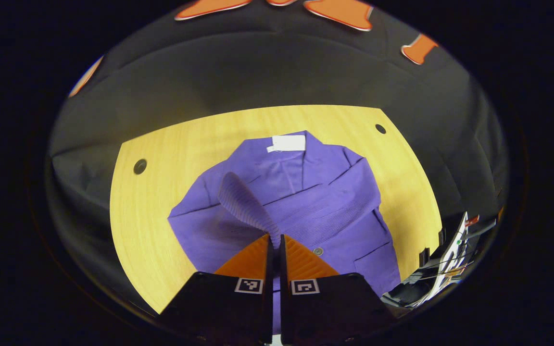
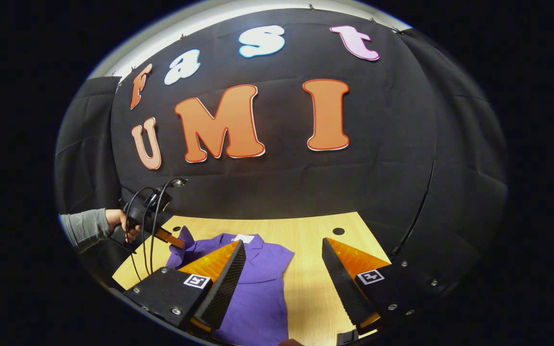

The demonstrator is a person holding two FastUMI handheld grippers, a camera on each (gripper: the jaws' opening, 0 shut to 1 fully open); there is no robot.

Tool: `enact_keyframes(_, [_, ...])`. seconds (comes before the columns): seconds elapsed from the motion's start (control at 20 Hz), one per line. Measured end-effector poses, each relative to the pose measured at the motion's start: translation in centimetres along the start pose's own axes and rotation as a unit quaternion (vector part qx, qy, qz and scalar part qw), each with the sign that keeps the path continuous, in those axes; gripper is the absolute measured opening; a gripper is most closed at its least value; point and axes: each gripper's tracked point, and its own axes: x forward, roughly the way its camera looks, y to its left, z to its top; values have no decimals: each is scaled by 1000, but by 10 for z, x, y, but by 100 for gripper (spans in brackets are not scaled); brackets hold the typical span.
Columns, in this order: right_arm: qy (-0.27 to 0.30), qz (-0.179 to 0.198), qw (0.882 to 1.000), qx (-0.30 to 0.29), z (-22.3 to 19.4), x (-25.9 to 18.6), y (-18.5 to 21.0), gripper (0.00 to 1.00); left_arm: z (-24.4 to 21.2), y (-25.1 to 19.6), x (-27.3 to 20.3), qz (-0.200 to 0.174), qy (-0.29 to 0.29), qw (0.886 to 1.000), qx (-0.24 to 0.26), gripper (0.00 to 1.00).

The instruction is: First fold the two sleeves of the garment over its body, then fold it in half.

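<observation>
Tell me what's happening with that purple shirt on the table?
A person is folding a purple garment that lies on a wooden table, using a two-finger gripper in each hand. The left gripper has its fingers shut on one sleeve and holds it lifted over the garment's body. The other sleeve already lies across the front. The right gripper is open above the table, holding nothing. The fold in half has not been done yet.
</observation>
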Motion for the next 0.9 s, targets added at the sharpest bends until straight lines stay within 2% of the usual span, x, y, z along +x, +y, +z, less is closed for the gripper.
enact_keyframes(0.25, [11, -14, 1000, 7, -10, -8, -19, 95, 27, -61, 31, -6, 3, 998, 55, 7])
enact_keyframes(0.55, [14, -23, 1000, 8, -11, -9, -22, 95, 62, -125, 77, -6, -13, 998, 59, 7])
enact_keyframes(0.6, [16, -24, 1000, 8, -11, -9, -21, 95, 66, -135, 83, -9, -15, 998, 58, 10])
enact_keyframes(0.8, [29, -27, 999, 13, -15, -8, -22, 95, 82, -188, 83, -73, -40, 995, 46, 18])
enact_keyframes(0.9, [32, -26, 999, 16, -17, -7, -21, 95, 81, -209, 69, -112, -52, 991, 56, 29])
